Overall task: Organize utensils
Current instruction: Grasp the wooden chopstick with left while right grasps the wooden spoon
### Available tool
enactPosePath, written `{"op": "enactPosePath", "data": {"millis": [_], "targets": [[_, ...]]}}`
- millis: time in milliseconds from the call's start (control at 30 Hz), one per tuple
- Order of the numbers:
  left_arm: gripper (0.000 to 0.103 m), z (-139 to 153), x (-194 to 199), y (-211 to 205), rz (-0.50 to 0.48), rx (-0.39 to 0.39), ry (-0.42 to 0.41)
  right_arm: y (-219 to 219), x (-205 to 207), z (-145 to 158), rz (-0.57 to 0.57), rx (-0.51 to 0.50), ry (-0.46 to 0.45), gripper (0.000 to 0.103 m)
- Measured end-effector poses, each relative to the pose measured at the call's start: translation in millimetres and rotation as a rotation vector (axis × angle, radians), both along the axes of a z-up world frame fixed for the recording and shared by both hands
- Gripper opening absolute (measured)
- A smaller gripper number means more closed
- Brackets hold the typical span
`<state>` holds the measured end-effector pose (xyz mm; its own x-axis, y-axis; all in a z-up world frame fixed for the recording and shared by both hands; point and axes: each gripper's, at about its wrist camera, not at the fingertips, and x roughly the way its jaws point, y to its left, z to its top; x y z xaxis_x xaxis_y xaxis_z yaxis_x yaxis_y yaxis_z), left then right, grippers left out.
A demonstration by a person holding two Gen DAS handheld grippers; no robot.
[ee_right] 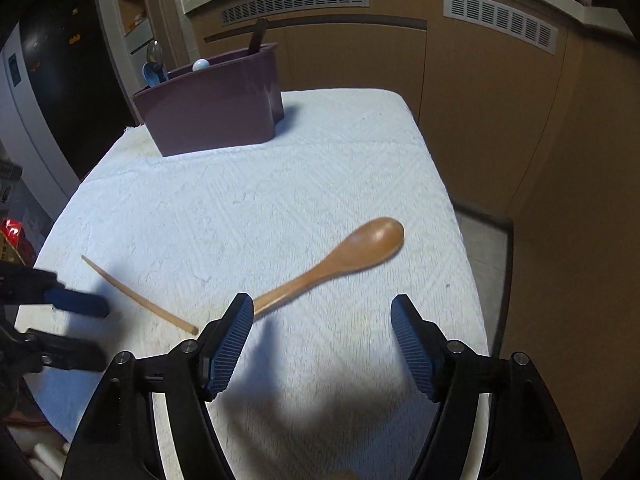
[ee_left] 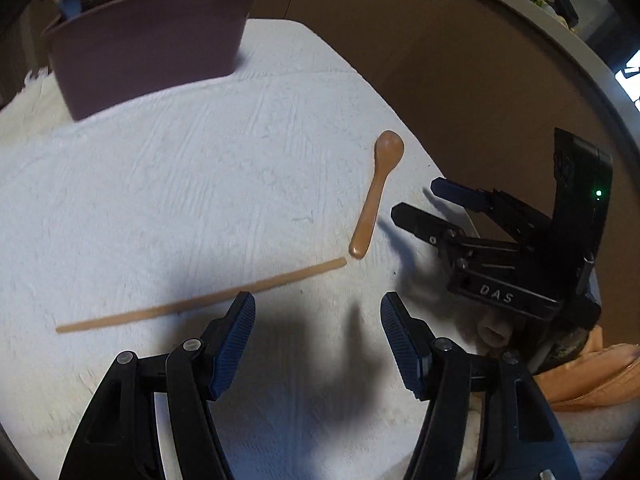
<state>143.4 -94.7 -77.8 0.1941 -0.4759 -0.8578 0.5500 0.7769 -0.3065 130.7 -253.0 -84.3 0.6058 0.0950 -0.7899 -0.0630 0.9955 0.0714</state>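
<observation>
A wooden spoon (ee_right: 340,258) lies on the white cloth (ee_right: 280,184), bowl toward the far right; in the left wrist view the spoon (ee_left: 374,196) sits right of centre. A single wooden chopstick (ee_left: 200,300) lies beside the spoon's handle end, and the chopstick (ee_right: 136,296) runs left in the right wrist view. My left gripper (ee_left: 318,320) hovers open just above the chopstick, nothing between its pads. My right gripper (ee_right: 322,322) is open over the spoon's handle, empty; the right gripper (ee_left: 416,204) also shows beside the spoon. The left gripper (ee_right: 84,328) appears at the left edge.
A purple utensil holder (ee_right: 216,112) with several utensils stands at the cloth's far left corner; the same holder (ee_left: 148,52) fills the upper left of the left wrist view. Brown cabinets (ee_right: 480,100) lie beyond the table's right edge. An orange sleeve (ee_left: 592,376) is at lower right.
</observation>
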Motion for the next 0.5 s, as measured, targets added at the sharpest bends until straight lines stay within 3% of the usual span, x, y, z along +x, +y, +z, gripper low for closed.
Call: {"op": "enactPosePath", "data": {"millis": [267, 400, 500], "targets": [[0.062, 22, -1, -24, -0.319, 0.199, -0.368, -7, -3, -13, 0.007, 0.040, 0.046, 0.079], [0.059, 8, 8, -25, -0.481, 0.309, -0.387, -7, -4, -13, 0.025, 0.079, 0.056, 0.091], [0.049, -6, 4, -29, -0.586, 0.337, -0.356, -7, -5, -14, 0.043, 0.095, 0.054, 0.097]]}}
